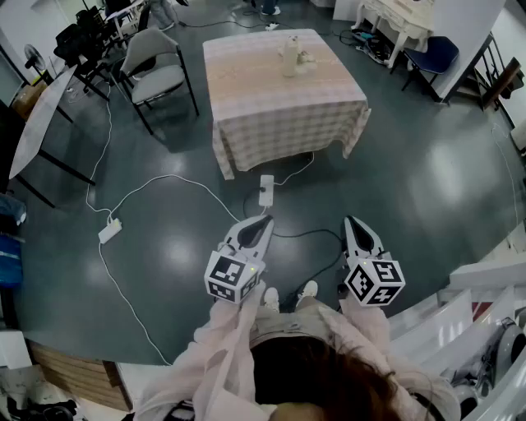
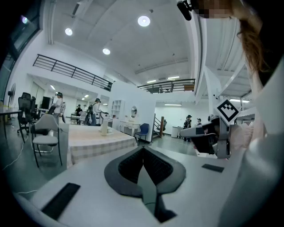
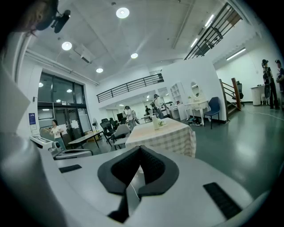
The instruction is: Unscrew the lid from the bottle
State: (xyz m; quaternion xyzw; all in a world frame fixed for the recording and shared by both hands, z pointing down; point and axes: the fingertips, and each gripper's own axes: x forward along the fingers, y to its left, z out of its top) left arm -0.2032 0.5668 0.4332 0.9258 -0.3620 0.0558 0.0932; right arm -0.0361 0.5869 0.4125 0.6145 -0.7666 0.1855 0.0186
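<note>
A pale bottle (image 1: 289,56) stands upright on a table with a checked cloth (image 1: 279,99), far ahead across the floor. It shows small in the left gripper view as the bottle (image 2: 104,128) and in the right gripper view as the bottle (image 3: 156,122). My left gripper (image 1: 267,220) and right gripper (image 1: 350,220) are held side by side in front of my body, well short of the table. Both are shut with nothing between their jaws. The left gripper (image 2: 143,148) and right gripper (image 3: 140,148) point roughly level toward the table.
A grey chair (image 1: 156,74) stands left of the table. White cables and a power strip (image 1: 265,190) lie on the dark floor between me and the table. A blue chair (image 1: 434,56) and a white desk (image 1: 403,20) stand at the back right. People stand in the distance.
</note>
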